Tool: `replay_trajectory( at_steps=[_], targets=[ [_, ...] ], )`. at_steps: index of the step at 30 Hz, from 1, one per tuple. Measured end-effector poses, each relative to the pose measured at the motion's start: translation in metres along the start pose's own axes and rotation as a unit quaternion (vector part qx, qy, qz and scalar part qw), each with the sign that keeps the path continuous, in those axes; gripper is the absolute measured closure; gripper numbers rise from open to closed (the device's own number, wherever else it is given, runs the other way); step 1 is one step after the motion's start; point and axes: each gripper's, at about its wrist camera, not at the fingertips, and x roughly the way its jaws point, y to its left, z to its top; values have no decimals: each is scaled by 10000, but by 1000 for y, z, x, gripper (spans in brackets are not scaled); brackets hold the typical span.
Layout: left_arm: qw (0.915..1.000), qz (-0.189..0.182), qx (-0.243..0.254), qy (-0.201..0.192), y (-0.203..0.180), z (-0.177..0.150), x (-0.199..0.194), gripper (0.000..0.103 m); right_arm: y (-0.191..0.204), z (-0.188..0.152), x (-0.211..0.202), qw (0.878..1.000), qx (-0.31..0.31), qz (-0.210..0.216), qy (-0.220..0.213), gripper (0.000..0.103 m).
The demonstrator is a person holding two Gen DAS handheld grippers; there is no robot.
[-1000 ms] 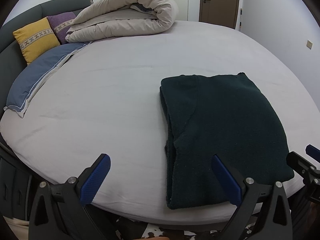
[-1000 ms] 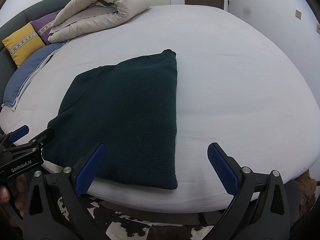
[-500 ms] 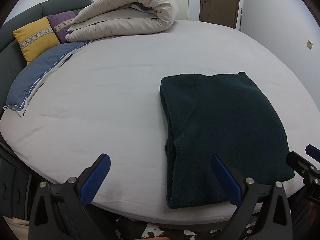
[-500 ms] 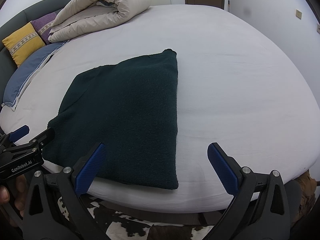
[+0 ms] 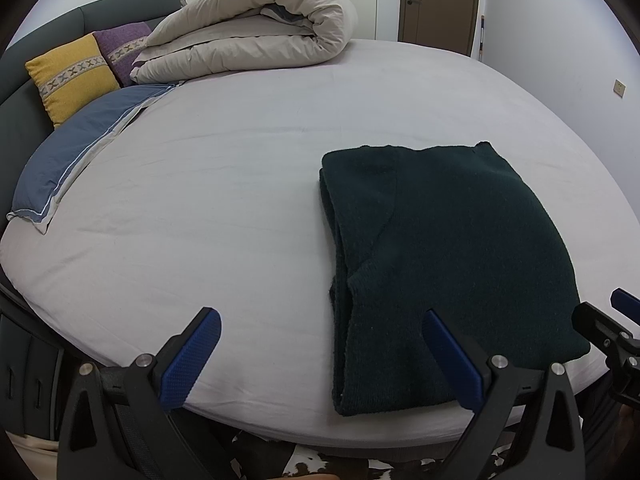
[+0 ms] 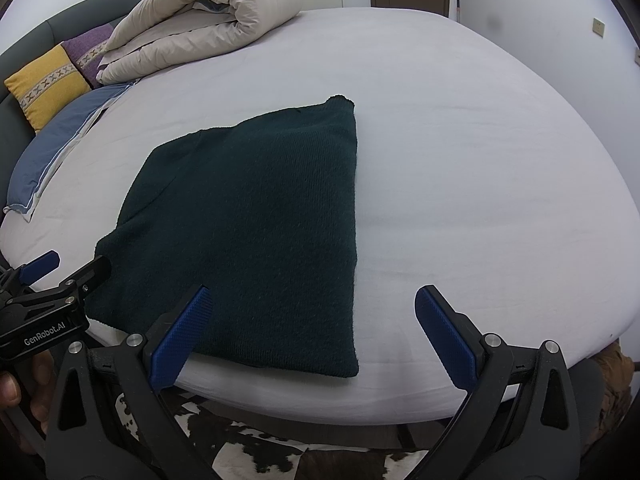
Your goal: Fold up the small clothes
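A dark green knit sweater (image 5: 452,252) lies folded into a flat rectangle near the front edge of the bed (image 5: 220,208), with stacked layers showing along its left side. My left gripper (image 5: 320,356) stands open at the bed's edge; its right fingertip (image 5: 448,356) is over the sweater's near left corner and nothing is held. In the right wrist view the same sweater (image 6: 256,232) fills the middle. My right gripper (image 6: 312,332) is open too, with its left fingertip (image 6: 180,336) over the near hem. The left gripper (image 6: 52,280) shows at far left, held by a hand (image 6: 16,396).
A rolled beige duvet (image 5: 252,36) lies at the bed's far side, beside yellow (image 5: 72,76) and purple (image 5: 124,48) cushions and a blue pillow (image 5: 76,152). A cowhide rug (image 6: 280,452) covers the floor below the bed edge. A brown door (image 5: 440,4) stands in the far wall.
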Motion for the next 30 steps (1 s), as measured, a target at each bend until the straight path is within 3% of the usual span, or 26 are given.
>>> replay_trajectory(
  at_steps=[30],
  targets=[
    [10000,-6,-7,7,-1,-1,0,0,0,-3,3,10000,-25,37,18,0]
  ],
)
